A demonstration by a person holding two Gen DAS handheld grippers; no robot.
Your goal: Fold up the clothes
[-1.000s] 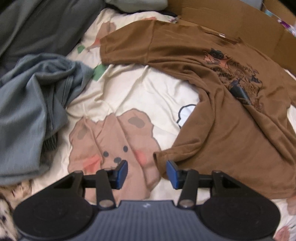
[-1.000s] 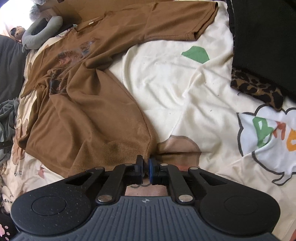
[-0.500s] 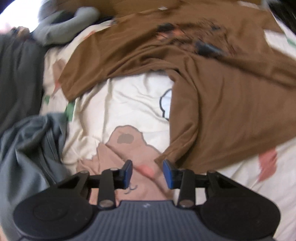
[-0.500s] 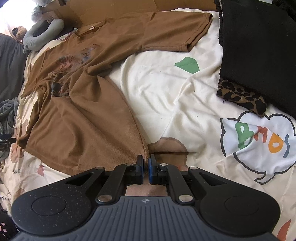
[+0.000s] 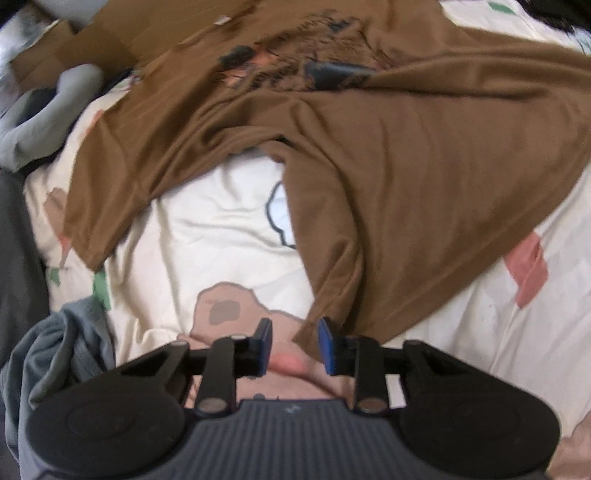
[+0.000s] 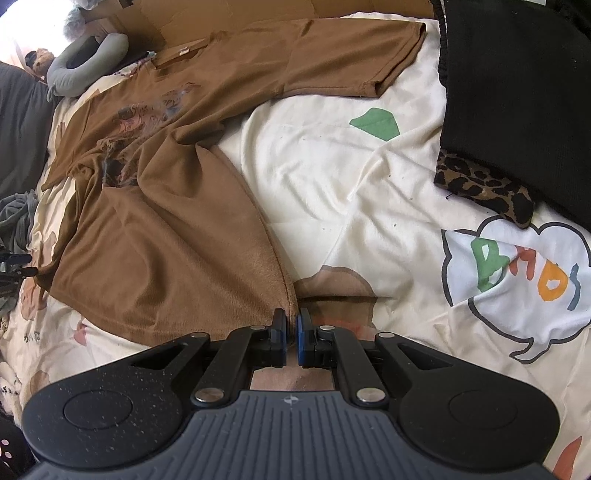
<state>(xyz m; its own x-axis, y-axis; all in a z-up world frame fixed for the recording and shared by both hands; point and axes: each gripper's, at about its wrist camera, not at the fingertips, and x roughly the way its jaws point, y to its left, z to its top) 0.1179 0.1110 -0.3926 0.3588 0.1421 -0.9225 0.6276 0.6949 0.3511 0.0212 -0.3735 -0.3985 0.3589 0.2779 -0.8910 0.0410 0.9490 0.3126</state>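
Observation:
A brown T-shirt (image 5: 406, 192) with a dark chest print lies rumpled on a cream bedsheet (image 5: 207, 229) printed with cartoon bears. My left gripper (image 5: 295, 334) points down at the shirt's lower left hem corner. Its jaws are closing, and the corner tip lies in the gap by the right pad (image 5: 327, 345), with no squeeze on it. In the right wrist view the same T-shirt (image 6: 166, 229) stretches away to the upper left. My right gripper (image 6: 290, 319) is shut on its other hem corner, the cloth pinched between the blue pads.
A grey garment (image 5: 55, 354) is bunched at the lower left of the left wrist view. A grey neck pillow (image 6: 85, 70) and cardboard (image 6: 229, 14) lie beyond the collar. A black garment (image 6: 517, 92) over leopard-print cloth (image 6: 484, 188) is on the right.
The left gripper has rolled and come down closer to the shirt's hem corner, and its jaws have narrowed. The right gripper has kept its pinch on the hem and stayed put.

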